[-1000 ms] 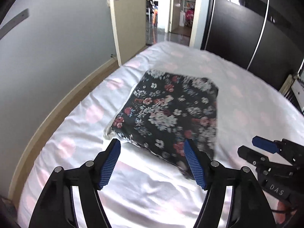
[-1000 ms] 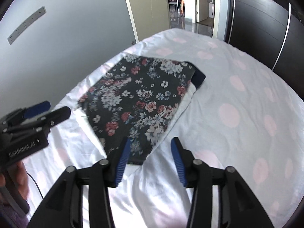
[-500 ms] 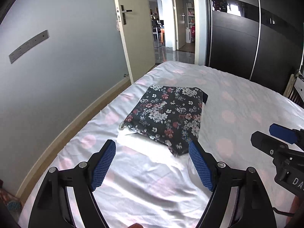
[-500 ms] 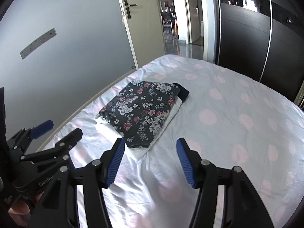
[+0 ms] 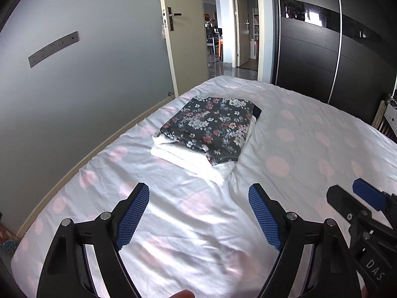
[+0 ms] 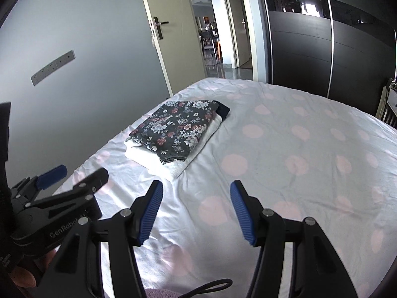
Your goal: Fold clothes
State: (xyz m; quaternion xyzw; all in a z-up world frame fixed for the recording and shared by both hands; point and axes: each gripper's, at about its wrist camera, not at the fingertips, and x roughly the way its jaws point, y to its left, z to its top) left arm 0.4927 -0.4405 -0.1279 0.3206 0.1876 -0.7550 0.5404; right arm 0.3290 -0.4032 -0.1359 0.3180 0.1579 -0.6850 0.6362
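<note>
A folded dark floral garment (image 5: 211, 126) (image 6: 178, 129) lies on top of a folded white garment (image 5: 188, 160) (image 6: 173, 167) on the bed. A dark blue edge shows at the stack's far corner. My left gripper (image 5: 198, 213) (image 6: 82, 173) hovers over bare sheet well short of the stack, open, with nothing between its blue pads. My right gripper (image 6: 196, 208) (image 5: 347, 191) is beside it to the right, also open and holding nothing. Neither gripper touches the clothes.
The bed (image 5: 310, 149) has a white sheet with pale pink dots. A grey wall (image 5: 86, 87) runs along its left side. Beyond it are an open door (image 5: 186, 37) and a black wardrobe (image 5: 322, 49). A black cable (image 6: 211, 288) lies near me.
Both grippers have drawn back from the stack, which now looks smaller and farther off. Their jaws stand wider than before. The floral garment stays on the white one.
</note>
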